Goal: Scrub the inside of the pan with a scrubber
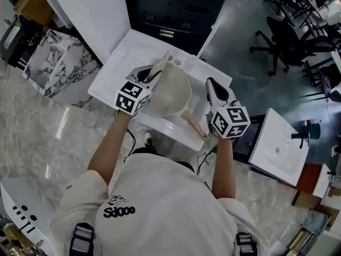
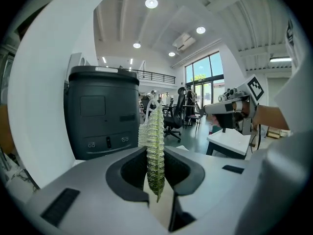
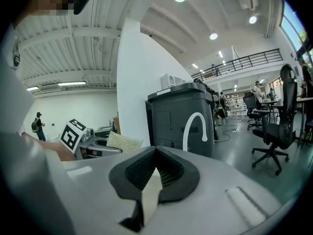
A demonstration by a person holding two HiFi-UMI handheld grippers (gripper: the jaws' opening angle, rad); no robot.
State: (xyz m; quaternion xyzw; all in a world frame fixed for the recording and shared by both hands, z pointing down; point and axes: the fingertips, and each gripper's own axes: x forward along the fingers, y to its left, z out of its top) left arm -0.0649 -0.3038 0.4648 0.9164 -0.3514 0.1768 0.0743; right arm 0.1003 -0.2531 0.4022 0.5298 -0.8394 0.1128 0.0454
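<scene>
The scrubber point(image 2: 155, 146) is showing a translucent yellow-green ribbed mesh against the dark grey pads point(image 2: 131, 174) of the light grey left tongs point(image 2: 156, 177). The right tongs point(image 3: 154, 173) are wearing the same light and dark grey. Both tongs are carrying black-and-white square markers. The pan point(image 1: 171, 92) is looking cream, its handle point(image 1: 197, 127) pale wood. The worktop point(image 1: 114, 71) is gleaming white, and the floor point(image 1: 37, 137) at the left is showing beige-grey marbling.
</scene>
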